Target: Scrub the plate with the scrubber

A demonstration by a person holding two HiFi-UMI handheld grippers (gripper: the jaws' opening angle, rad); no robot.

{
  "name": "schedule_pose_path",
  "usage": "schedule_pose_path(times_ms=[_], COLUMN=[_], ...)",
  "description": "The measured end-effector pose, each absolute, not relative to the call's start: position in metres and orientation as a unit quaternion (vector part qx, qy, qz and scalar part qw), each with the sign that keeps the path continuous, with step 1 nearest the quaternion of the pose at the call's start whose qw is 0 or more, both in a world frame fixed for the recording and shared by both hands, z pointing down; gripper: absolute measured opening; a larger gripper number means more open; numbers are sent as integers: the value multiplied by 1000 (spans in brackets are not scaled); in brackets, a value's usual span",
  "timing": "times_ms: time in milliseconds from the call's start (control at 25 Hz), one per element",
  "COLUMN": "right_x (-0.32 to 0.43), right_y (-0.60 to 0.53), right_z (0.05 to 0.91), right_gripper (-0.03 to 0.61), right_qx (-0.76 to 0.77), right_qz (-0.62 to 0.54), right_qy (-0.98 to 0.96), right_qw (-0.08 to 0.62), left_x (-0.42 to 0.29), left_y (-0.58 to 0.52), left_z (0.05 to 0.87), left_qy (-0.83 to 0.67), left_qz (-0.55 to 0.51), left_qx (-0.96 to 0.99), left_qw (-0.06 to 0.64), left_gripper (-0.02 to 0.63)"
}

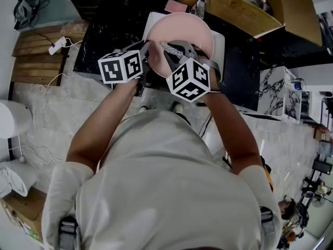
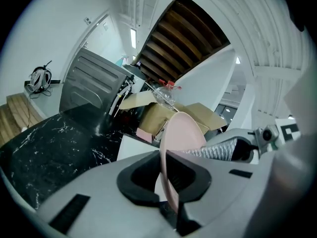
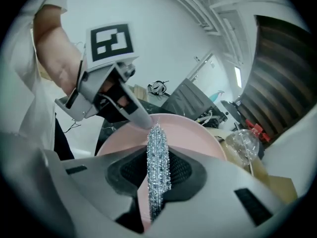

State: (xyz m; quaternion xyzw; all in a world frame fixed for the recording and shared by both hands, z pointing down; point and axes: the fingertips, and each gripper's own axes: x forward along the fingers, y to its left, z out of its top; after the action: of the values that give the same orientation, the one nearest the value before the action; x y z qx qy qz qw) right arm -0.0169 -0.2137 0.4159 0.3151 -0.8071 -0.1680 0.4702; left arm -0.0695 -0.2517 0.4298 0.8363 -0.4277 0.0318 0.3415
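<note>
The pink plate (image 1: 190, 30) is held up on its edge above a white board. My left gripper (image 1: 146, 50) is shut on the plate's near rim; in the left gripper view the rim (image 2: 179, 133) runs edge-on between the jaws (image 2: 166, 178). My right gripper (image 3: 157, 182) is shut on a silver wire scrubber (image 3: 158, 162). The scrubber's tip lies against the plate's face (image 3: 198, 138), just beside the left gripper (image 3: 142, 120). In the head view the scrubber (image 1: 168, 49) rests on the plate's lower left part, held by the right gripper (image 1: 178, 52).
A black marble counter (image 1: 101, 40) carries the white board (image 1: 219, 48). Cardboard boxes (image 1: 234, 9) stand behind the plate, with a clear plastic bottle (image 3: 241, 144) on them. Wooden steps (image 1: 36, 56) lie at the left, and cables trail on the floor.
</note>
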Motion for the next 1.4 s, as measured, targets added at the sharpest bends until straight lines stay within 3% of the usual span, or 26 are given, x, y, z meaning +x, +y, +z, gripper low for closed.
schedule_pose_path(times_ms=[440,880,1240,1400], right_x=[29,-35,-44,-32], right_y=[-271,-219,-163,-177], right_z=[374,421,459,434], right_gripper=[78,78,78,78], right_qx=[417,283,169,201], right_qz=[-211,-268,-268,-268], right_qy=[-747,-773,-792,-796], right_qw=[474,500,522,504], left_x=[-59,-67,-79,-81], left_y=[-238,-244,-253,-254], left_z=[435,429,425,426], left_qy=[-414,-414,-425,-428], left_qz=[52,28,12,12], left_qx=[843,839,833,830], left_qw=[340,352,355,357], left_gripper=[25,32,34,25])
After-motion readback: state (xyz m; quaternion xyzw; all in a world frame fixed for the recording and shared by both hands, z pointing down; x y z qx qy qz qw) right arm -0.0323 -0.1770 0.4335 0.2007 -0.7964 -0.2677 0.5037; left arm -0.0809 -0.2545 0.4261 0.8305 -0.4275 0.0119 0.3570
